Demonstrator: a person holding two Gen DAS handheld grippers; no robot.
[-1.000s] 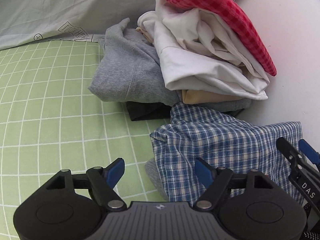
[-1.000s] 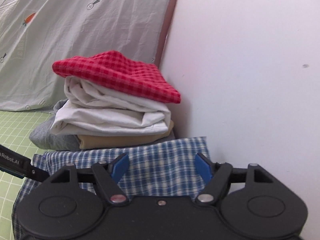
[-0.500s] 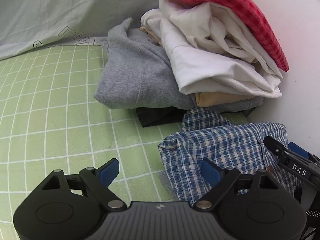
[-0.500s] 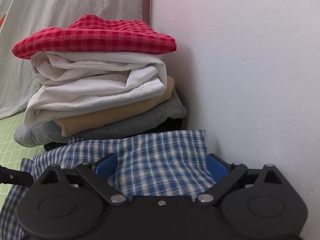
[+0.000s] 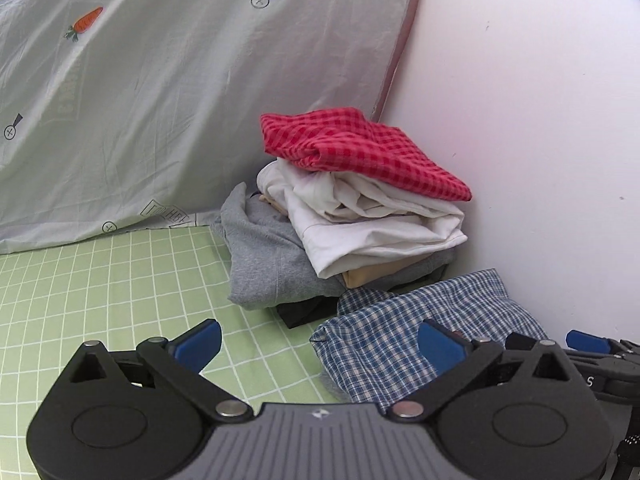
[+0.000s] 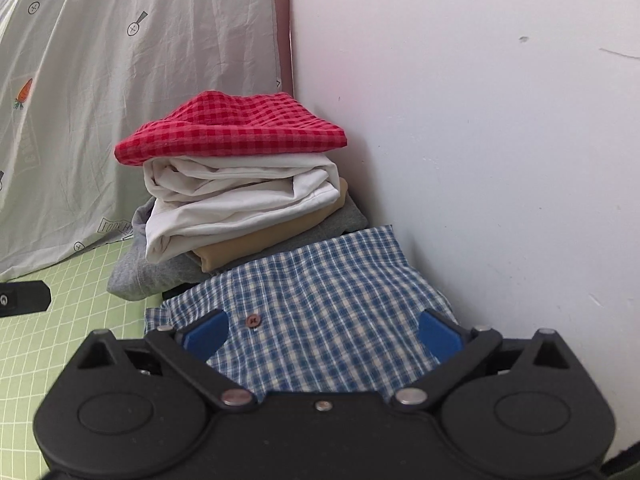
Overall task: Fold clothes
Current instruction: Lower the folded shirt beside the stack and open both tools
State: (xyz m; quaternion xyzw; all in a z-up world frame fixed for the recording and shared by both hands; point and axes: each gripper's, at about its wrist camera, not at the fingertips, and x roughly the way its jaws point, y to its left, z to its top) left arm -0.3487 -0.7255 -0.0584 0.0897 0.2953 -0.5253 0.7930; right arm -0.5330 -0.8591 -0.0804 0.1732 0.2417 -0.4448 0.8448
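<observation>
A folded blue plaid shirt point(image 5: 404, 336) point(image 6: 320, 312) lies on the green grid bedsheet point(image 5: 100, 292) against the white wall. Behind it stands a stack of folded clothes point(image 5: 360, 208) point(image 6: 240, 200): red checked on top, then white, tan, grey and black. My left gripper point(image 5: 318, 346) hovers in front of the shirt's left edge, its jaws opening wide with nothing between the blue pads. My right gripper point(image 6: 322, 330) hangs above the shirt, jaws also opening, pads clear of the cloth. The right gripper's fingers point(image 5: 588, 342) show at the lower right of the left wrist view.
A pale grey sheet printed with carrots and symbols point(image 5: 140, 100) point(image 6: 100, 100) hangs behind the bed. The white wall point(image 5: 520, 120) point(image 6: 480, 120) closes the right side. The green sheet stretches to the left of the stack. The left gripper's black edge point(image 6: 24, 300) shows at the left.
Both grippers have opened wider and pulled back and up from the plaid shirt, which stays lying beside the stack. Both views now take in more of the hanging sheet and wall.
</observation>
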